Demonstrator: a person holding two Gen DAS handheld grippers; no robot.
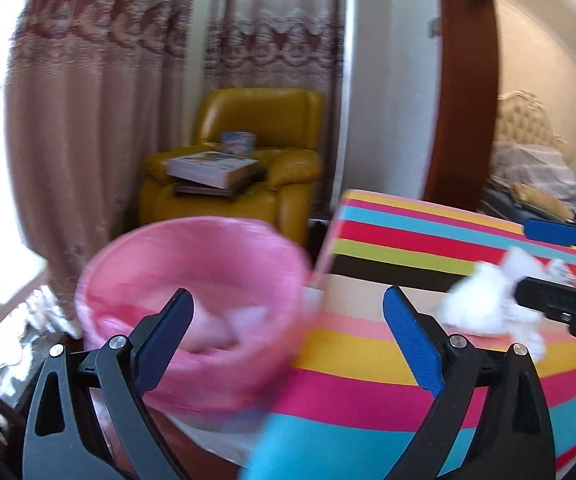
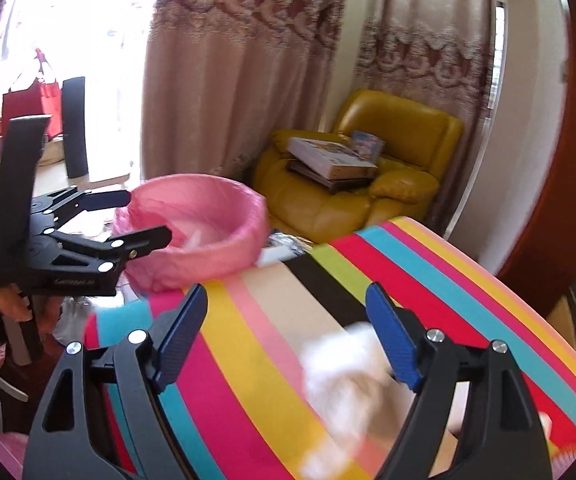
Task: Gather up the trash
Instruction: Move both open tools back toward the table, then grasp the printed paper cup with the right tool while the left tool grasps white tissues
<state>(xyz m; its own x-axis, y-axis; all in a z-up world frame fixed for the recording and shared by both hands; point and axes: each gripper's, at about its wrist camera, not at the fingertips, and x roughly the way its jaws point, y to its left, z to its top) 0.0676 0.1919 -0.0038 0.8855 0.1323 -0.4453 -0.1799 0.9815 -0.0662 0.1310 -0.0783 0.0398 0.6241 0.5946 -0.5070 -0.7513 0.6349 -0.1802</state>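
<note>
Lying near the striped tabletop's (image 2: 467, 280) edge, the crumpled white tissue (image 2: 339, 376) looks light and squashy; pinch its bulk. Both grippers, left (image 1: 288, 336) and right (image 2: 288, 336), gape empty.

The left gripper (image 1: 286, 312) points forward and slightly downward, its blue-padded jaws spread wide with nothing clamped between them. The right gripper (image 2: 288, 320) tilts down likewise, jaws held wide apart and pressing on nothing. In the right wrist view, a hand (image 2: 12, 304) grips the left gripper's black handle from below.
</note>
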